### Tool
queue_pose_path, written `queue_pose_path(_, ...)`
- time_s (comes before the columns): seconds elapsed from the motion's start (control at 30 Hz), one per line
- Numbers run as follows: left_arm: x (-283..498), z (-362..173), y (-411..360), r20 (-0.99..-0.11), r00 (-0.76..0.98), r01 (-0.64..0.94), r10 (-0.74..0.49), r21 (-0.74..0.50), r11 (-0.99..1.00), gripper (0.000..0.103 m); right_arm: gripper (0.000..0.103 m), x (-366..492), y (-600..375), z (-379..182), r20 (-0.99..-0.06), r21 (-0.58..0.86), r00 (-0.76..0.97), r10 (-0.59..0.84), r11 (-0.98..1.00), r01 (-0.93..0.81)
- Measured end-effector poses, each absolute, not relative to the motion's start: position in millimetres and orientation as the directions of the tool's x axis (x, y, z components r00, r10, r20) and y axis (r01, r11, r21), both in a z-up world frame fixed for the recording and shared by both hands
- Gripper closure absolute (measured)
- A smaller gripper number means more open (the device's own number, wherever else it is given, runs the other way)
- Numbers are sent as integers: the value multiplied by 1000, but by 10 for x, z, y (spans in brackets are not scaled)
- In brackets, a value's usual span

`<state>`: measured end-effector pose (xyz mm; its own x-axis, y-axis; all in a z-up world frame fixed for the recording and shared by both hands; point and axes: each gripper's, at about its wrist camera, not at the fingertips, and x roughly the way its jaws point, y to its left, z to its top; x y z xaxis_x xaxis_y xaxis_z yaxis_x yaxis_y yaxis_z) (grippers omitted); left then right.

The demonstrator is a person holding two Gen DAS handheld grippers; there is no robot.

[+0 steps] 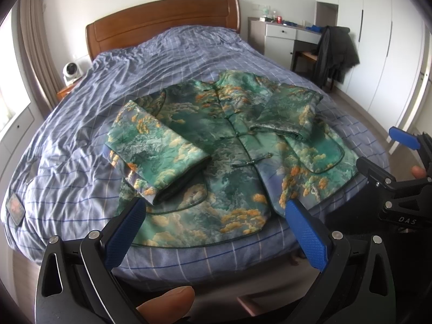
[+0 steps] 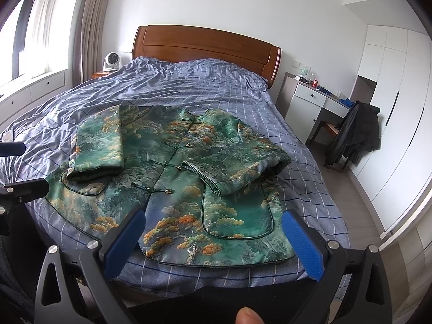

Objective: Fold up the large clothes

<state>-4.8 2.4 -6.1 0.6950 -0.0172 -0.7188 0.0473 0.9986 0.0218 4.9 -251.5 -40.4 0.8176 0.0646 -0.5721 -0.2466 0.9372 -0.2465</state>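
A green jacket (image 1: 229,145) with orange and yellow cloud print and knot buttons lies face up on the bed, hem toward me. It also shows in the right wrist view (image 2: 172,178). Both sleeves are folded in over the front: the left sleeve (image 1: 159,151) and the right sleeve (image 1: 289,113). My left gripper (image 1: 216,229) is open and empty, held above the hem near the bed's foot. My right gripper (image 2: 213,240) is open and empty over the hem's right part. It also appears at the right edge of the left wrist view (image 1: 391,156).
The bed (image 1: 81,135) has a blue checked cover and a wooden headboard (image 1: 162,24). A small white fan (image 1: 72,73) stands on the left nightstand. A white desk (image 1: 283,40) and a chair with a dark coat (image 1: 334,51) stand to the right, beside white wardrobes (image 2: 399,124).
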Motion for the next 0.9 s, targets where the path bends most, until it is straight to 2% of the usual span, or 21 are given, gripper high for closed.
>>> queue_pose_path(0.9,-53,-53,23,-718,696,47,-15,25,999,0,0,-18,-2508,-352,-559,-224,824,95,939,-261)
